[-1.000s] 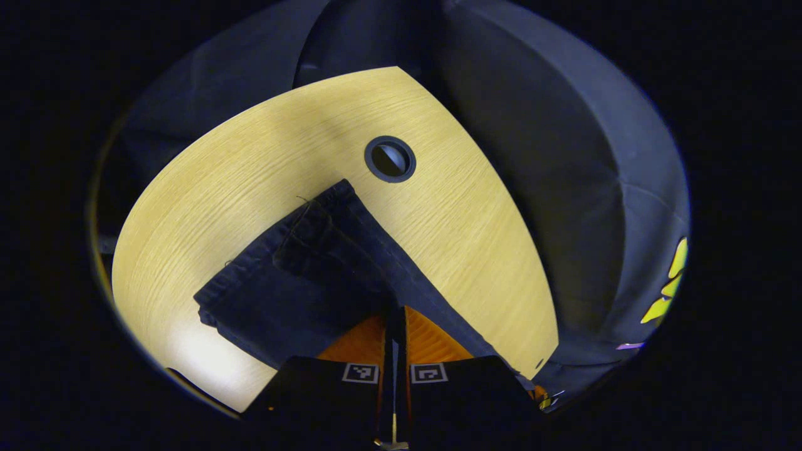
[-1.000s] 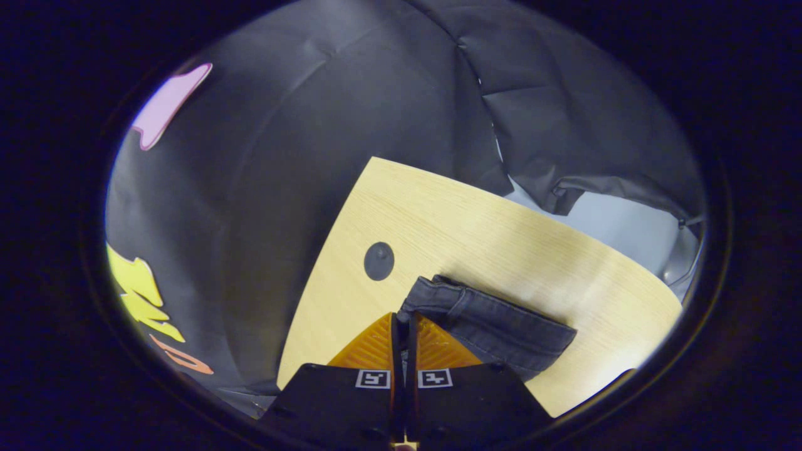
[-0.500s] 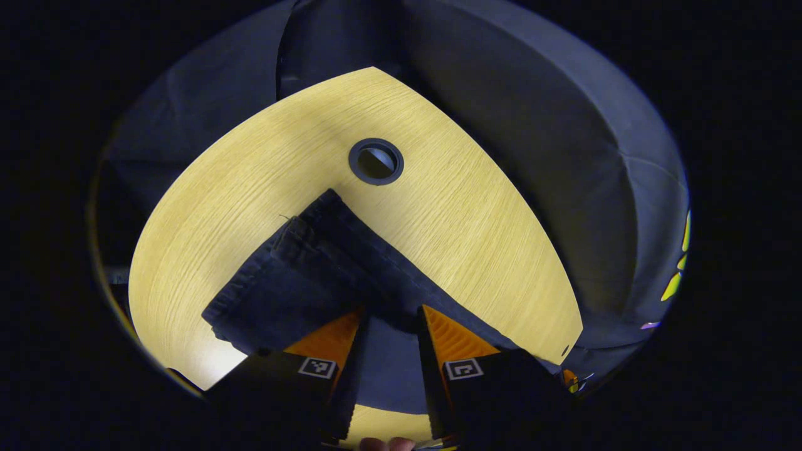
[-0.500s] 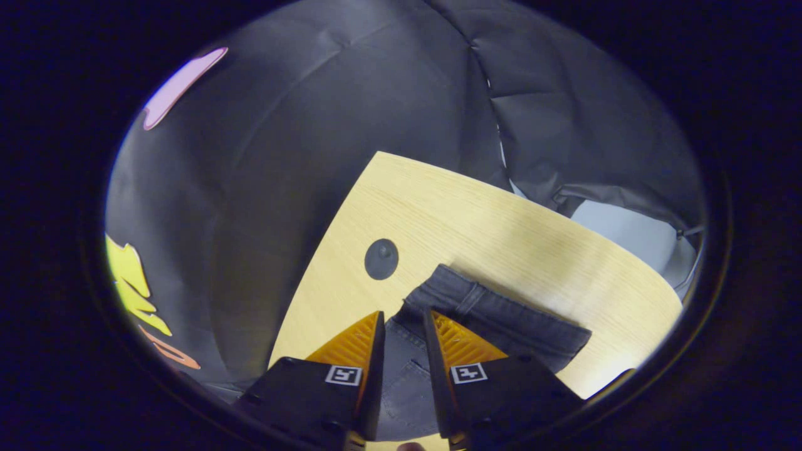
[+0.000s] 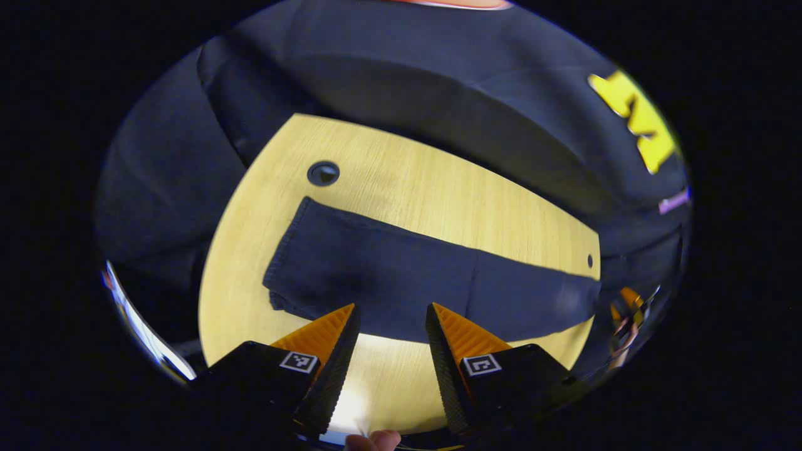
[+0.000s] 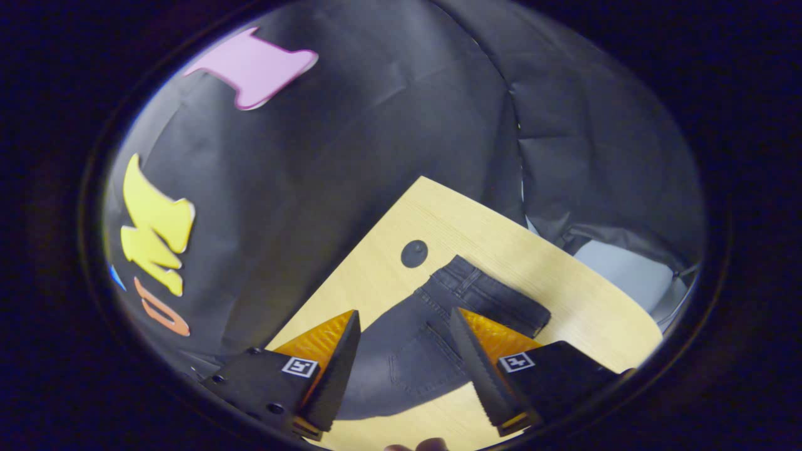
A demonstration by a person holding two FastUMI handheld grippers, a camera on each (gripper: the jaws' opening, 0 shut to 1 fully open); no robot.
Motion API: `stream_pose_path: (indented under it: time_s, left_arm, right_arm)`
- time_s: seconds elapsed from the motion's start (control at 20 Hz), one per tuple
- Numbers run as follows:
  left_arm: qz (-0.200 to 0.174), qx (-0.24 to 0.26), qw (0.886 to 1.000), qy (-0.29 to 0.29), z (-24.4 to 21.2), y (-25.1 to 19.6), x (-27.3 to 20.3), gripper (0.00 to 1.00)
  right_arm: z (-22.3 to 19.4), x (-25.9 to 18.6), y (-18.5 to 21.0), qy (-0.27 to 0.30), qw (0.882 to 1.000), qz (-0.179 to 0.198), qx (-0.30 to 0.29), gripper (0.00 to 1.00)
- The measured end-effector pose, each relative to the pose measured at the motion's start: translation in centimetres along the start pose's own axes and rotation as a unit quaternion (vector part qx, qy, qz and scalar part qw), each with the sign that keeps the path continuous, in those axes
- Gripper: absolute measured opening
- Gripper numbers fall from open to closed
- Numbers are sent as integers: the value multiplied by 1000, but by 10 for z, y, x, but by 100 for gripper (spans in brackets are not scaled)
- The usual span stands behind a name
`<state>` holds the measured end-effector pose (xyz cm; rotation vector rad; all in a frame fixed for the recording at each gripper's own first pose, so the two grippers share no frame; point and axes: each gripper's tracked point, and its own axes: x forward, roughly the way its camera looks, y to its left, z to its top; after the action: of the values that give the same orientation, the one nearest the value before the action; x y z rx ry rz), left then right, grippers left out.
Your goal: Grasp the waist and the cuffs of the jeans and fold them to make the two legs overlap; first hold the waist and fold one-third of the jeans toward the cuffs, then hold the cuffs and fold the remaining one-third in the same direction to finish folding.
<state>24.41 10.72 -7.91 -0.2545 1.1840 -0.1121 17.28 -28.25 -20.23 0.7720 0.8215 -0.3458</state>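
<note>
Left gripper view: one pair of dark jeans (image 5: 407, 285) laid flat as a long band across the wooden table (image 5: 438, 188), legs seemingly stacked one on the other, cuff end (image 5: 288, 250) lying near the round cable port (image 5: 323, 173). Left gripper (image 5: 388, 322) spread wide, nothing between the fingers, poised above the near edge of the fabric. Right gripper view: waist end (image 6: 489, 294) with belt loops and back pocket (image 6: 420, 363) resting on the table just beside one round port (image 6: 414, 253); right gripper (image 6: 404, 329) likewise parted and empty above the seat of the jeans. Judged progress: leg-over-leg fold appears done; both thirds folds outstanding, beginning with a grasp at the waist. Count: one pair of jeans, one table, two grippers, one cable port visible per view, one small dark hole (image 5: 589, 260) near the table's far edge, a fingertip (image 5: 373, 440) at the bottom rim.
</note>
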Motion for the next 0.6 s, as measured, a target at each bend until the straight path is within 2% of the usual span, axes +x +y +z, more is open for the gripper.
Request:
stream_pose_path:
  time_s: [0.05,0.1,0.15,0.25,0.3,0.45,0.5,0.6]
  left_arm:
    - [8,15,1000,-27,8,-9,-19,70]
    - [17,26,998,-59,-43,-11,-36,70]
    - [18,43,995,-92,-19,-10,-31,70]
    - [42,76,983,-162,-7,-23,-60,87]
    - [47,83,977,-191,-11,-24,-66,100]
    - [57,76,955,-279,-22,-35,-88,100]
    - [59,75,947,-305,-25,-35,-94,100]
    - [52,64,935,-345,-29,-36,-95,100]
  right_arm:
    - [-6,-20,3,-12,1000,3,-23,92]
    - [-11,-36,5,-25,999,3,-48,84]
    - [-17,-53,7,-37,997,3,-74,94]
    - [-31,-86,8,-71,985,-9,-154,97]
    - [-39,-102,12,-87,977,-10,-194,89]
    - [-67,-141,27,-133,949,-5,-286,93]
    - [-77,-152,33,-149,941,2,-303,99]
    - [-106,-169,43,-152,930,24,-333,99]
